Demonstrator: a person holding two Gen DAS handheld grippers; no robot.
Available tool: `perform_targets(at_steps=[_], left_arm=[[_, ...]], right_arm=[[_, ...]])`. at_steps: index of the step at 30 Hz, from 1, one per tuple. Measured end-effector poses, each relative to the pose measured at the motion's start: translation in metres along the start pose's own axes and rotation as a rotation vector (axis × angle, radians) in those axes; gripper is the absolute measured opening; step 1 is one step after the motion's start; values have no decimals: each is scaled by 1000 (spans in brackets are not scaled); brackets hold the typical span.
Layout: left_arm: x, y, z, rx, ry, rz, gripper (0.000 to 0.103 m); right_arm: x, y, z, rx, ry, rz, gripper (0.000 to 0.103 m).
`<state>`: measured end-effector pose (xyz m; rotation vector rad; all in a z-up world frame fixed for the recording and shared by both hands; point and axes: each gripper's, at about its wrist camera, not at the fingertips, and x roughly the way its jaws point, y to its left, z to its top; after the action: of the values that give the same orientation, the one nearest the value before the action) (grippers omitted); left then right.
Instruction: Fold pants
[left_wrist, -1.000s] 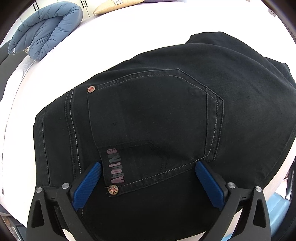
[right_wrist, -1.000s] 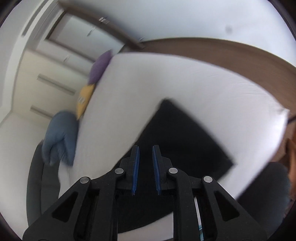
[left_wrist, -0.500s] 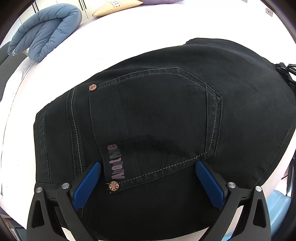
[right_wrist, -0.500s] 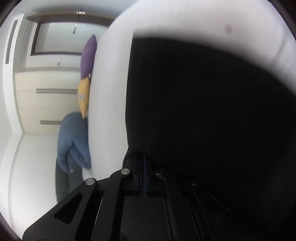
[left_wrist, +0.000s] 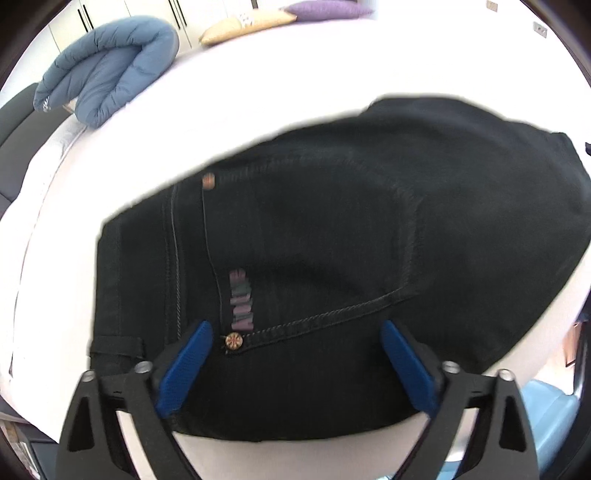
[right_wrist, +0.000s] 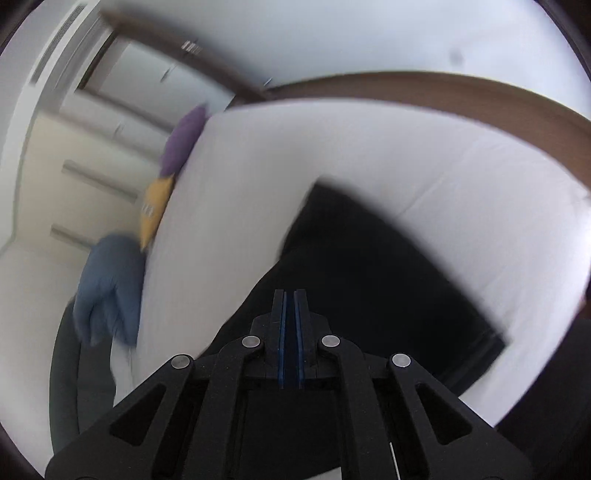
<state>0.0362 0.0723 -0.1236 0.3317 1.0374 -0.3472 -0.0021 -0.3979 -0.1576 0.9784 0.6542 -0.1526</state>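
Note:
Black jeans (left_wrist: 351, 240) lie folded on a white bed (left_wrist: 258, 74), back pocket up, with a pink label and copper rivets. My left gripper (left_wrist: 295, 354) is open and empty, hovering over the waistband end near the front edge of the bed. In the right wrist view the jeans (right_wrist: 388, 280) show as a dark folded block on the bed (right_wrist: 369, 155). My right gripper (right_wrist: 290, 295) is shut with nothing between its blue pads (right_wrist: 282, 332), held above the near end of the jeans.
A blue padded jacket (left_wrist: 107, 74) lies at the bed's far left corner, with a beige cushion (left_wrist: 243, 26) and a purple cushion (left_wrist: 328, 9) behind. A dark chair (left_wrist: 14, 122) stands at the left. A brown headboard (right_wrist: 443, 88) borders the bed. A light blue object (left_wrist: 550, 410) sits below the bed edge.
My right gripper has pulled back up from the jeans, shut and empty. My left gripper has lifted and drawn back, so the jeans look smaller.

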Motion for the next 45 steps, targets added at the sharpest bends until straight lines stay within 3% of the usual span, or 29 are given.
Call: perform_targets(at_steps=[3,6,7,8,12,15,18,19,20,21,25,29,31,33,34,36,37,40,41,43,45], left_arm=[[-27,-5,19,-2,-81,-20,94],[-25,-6,41,-7,-115,-28,96],[-16,-5,45,-11,-111,-29,96],[-7,-5,49,-17,-96,-24,96],[39,-8,38,-15,8,-32,92],[37,-18,17,28,-54,1,94],[31,-21,2,16,-57,-1,94],[31,-22,2,15,-53,-2,94],[31,-23,0,15,-51,-3,94],[32,-23,-2,11,-49,-6,95],[33,-20,-11,-31,-51,-39,100],[32,-20,-18,-32,-51,-27,101],[32,-20,-17,-36,-53,-26,101],[35,-21,-12,-47,-43,-24,102],[36,-19,-6,-50,-29,-17,101],[36,-15,12,-52,9,13,98],[30,-20,15,-48,10,26,93],[15,-47,21,2,-17,23,93],[11,-63,23,33,-19,17,93],[11,-87,26,77,-17,6,93],[19,-110,25,103,1,-19,93]], right_arm=[[49,66,-45,-115,183,145,3],[114,136,-88,-223,360,206,3],[128,155,-109,-235,402,231,3],[167,180,-95,-236,431,255,3],[260,238,-129,-189,564,338,3],[328,253,-149,-187,631,337,3],[381,229,-166,-147,637,213,3],[395,211,-165,-82,631,238,0],[395,198,-157,0,596,291,0],[386,185,-147,25,540,287,0],[341,148,-99,64,292,188,0],[245,67,-59,176,13,9,0],[195,27,-49,258,-84,-26,0],[152,21,-54,297,-145,-52,2],[136,22,-56,301,-152,-19,9],[125,50,-75,239,-102,147,9],[127,67,-86,186,-59,185,9],[155,95,-118,125,69,279,9],[168,97,-127,140,100,273,9],[187,81,-134,187,152,177,9],[203,74,-134,185,143,87,8]])
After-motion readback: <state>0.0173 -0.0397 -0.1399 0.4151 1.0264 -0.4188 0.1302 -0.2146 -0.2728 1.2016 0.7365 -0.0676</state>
